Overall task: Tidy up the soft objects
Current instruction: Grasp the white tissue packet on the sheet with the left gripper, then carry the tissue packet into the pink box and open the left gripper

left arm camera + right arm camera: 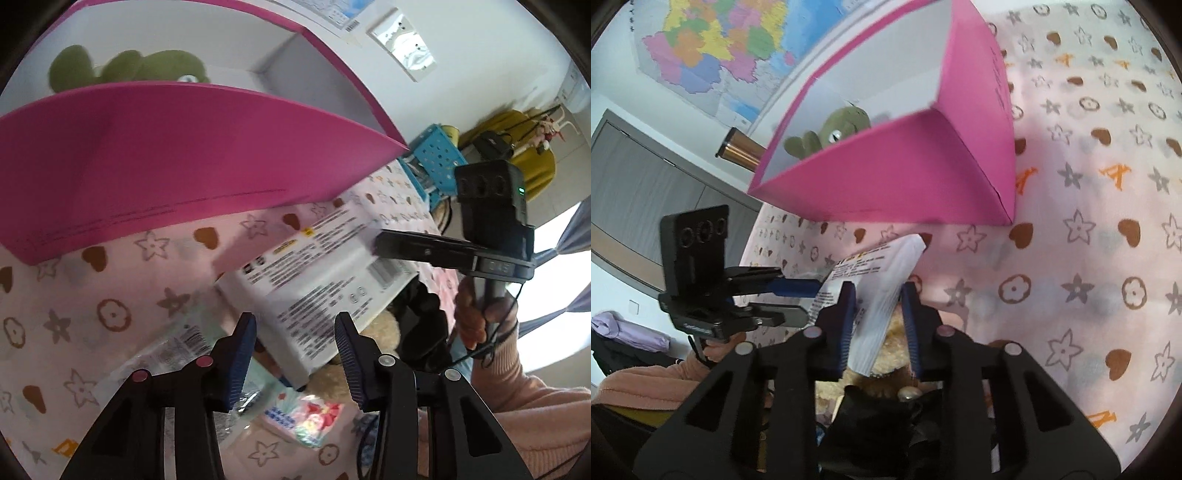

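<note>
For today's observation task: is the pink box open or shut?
Open: the pink box has no lid on, showing its white inside and a green plush toy.

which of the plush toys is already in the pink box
The green plush: it sits inside the pink box. The beige plush lies outside, under the white pack by the right gripper.

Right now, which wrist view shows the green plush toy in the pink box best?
The right wrist view: the green plush toy shows its face and eye inside the pink box. In the left wrist view, the box's near wall hides most of it.
</note>
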